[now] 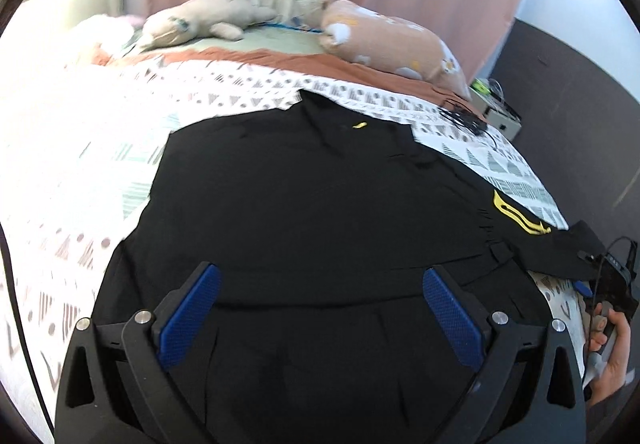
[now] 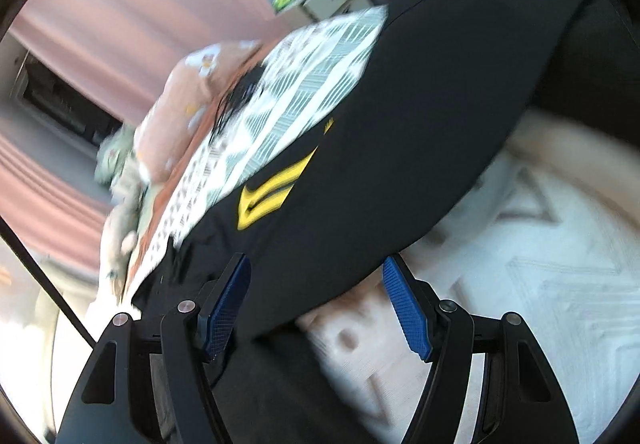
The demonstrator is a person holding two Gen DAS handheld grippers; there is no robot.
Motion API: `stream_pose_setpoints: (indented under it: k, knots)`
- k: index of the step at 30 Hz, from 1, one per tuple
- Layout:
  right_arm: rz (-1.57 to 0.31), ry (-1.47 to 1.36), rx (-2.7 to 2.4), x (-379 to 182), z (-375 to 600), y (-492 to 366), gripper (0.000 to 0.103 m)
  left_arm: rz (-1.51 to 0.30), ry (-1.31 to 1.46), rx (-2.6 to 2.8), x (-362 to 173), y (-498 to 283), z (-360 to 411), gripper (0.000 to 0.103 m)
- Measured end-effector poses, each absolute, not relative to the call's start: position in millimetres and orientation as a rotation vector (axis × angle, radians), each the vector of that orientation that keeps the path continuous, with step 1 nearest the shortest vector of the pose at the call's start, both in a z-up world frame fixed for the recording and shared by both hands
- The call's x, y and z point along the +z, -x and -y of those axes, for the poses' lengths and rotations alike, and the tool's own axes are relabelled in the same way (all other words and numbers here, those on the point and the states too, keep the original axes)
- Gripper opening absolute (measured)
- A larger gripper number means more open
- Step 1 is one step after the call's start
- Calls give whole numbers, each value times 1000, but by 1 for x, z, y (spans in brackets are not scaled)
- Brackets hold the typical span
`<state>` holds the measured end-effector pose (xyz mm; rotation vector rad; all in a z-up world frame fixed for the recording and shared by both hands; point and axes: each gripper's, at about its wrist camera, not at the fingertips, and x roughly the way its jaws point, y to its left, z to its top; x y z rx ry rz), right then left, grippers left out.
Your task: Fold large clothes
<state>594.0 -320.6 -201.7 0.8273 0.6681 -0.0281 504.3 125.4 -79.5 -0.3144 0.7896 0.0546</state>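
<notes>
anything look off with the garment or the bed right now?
Mostly fine. The black garment lies spread on the patterned bedspread, but its end with the yellow logo hangs off the bed's edge. Nothing looks torn or spilled.

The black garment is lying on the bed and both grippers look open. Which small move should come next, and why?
Probably lower the left gripper onto the near edge of the black garment and close on it. Its jaws stand wide over the cloth and pinch nothing. The right gripper is open too, with cloth between its pads but no visible pinch.
</notes>
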Motion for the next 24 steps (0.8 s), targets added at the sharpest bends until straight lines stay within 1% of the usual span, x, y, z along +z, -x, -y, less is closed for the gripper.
stream_pose_setpoints:
  k: [5, 10, 11, 12, 13, 14, 15, 19, 24]
  knots:
    - [-597, -781, -130, -204, 344, -594, 67, -812, 411, 76, -105, -497, -145, 103]
    - [-579, -791, -224, -211, 354, -589, 67, -809, 400, 98, -108, -491, -154, 103]
    - [-566, -799, -231, -210, 354, -586, 55, -809, 407, 96, -109, -489, -155, 103]
    - [-545, -812, -216, -209, 353, -584, 34, -807, 420, 92, -110, -488, -158, 103]
    - [-527, -824, -185, -208, 351, -583, 25, -804, 431, 88, -111, -487, -160, 103]
    - [-517, -823, -166, -206, 347, -583, 12, -802, 436, 86, -111, -486, -161, 103]
    - [-501, -809, -156, -202, 344, -582, 2, -799, 435, 84, -110, -486, -162, 103]
    - [-419, -780, -103, -182, 331, -572, 0, -784, 454, 79, -106, -481, -171, 103]
    - [-387, -748, 6, -158, 293, -562, 0, -768, 489, 79, -102, -474, -181, 103]
